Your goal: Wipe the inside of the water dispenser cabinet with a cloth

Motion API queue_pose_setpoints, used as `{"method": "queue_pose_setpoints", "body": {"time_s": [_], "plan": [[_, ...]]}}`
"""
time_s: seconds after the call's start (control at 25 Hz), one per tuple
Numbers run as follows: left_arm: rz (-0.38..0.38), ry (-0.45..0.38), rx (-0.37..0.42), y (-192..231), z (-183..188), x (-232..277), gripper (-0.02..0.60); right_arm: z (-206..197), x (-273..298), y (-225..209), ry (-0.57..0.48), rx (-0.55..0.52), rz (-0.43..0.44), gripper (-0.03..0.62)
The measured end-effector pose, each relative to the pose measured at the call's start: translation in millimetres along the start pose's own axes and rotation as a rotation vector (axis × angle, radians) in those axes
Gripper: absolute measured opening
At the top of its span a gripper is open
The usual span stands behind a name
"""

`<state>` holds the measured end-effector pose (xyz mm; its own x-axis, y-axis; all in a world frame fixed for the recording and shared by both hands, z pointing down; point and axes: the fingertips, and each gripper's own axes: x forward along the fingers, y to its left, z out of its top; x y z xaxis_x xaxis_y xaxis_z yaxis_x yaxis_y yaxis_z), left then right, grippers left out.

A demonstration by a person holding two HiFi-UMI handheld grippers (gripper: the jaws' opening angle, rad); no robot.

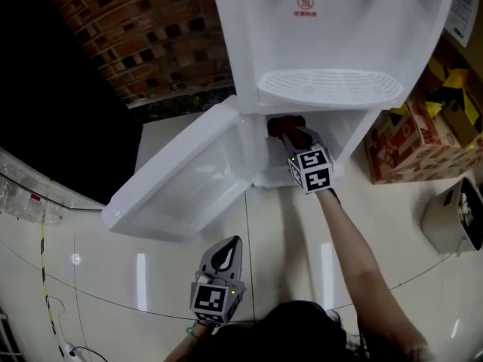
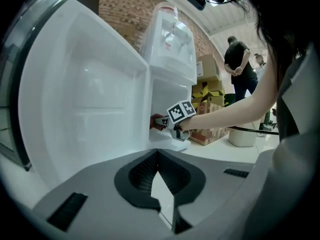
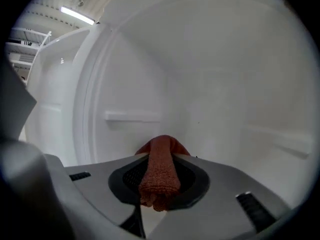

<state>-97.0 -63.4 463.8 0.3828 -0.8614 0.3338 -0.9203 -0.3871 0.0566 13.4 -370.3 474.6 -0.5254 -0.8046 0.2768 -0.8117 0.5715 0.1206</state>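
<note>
Currently, right gripper (image 3: 159,159): I see it pinching the red cloth (image 3: 159,180) inside the cabinet (image 3: 225,84).
left gripper (image 2: 152,156): pressed together, near the open door (image 2: 85,94).

Grey left tool (image 1: 226,249) (black-white marker cube (image 1: 210,299))

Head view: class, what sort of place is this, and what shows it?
Probably a storeroom or workshop corner: cardboard boxes piled beside the water dispenser, a bare brick wall behind, a glossy tiled floor.
</note>
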Motion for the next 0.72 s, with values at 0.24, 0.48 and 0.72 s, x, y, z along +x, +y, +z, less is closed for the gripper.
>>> {"method": "queue_pose_setpoints", "body": {"time_s": [0.24,0.48,0.72], "plan": [[0.059,0.021,-0.039,26,-13,-7,-0.023,-17,31,23,0.059,-0.031,0.033,0.081],[0.056,0.016,-0.065,28,-12,-2,-0.023,-44,25,0,0.156,-0.060,0.010,0.083],[0.043,-0.002,-0.054,27,-10,-1,-0.023,-56,0,-49,0.248,-0.096,-0.141,0.081]]}}
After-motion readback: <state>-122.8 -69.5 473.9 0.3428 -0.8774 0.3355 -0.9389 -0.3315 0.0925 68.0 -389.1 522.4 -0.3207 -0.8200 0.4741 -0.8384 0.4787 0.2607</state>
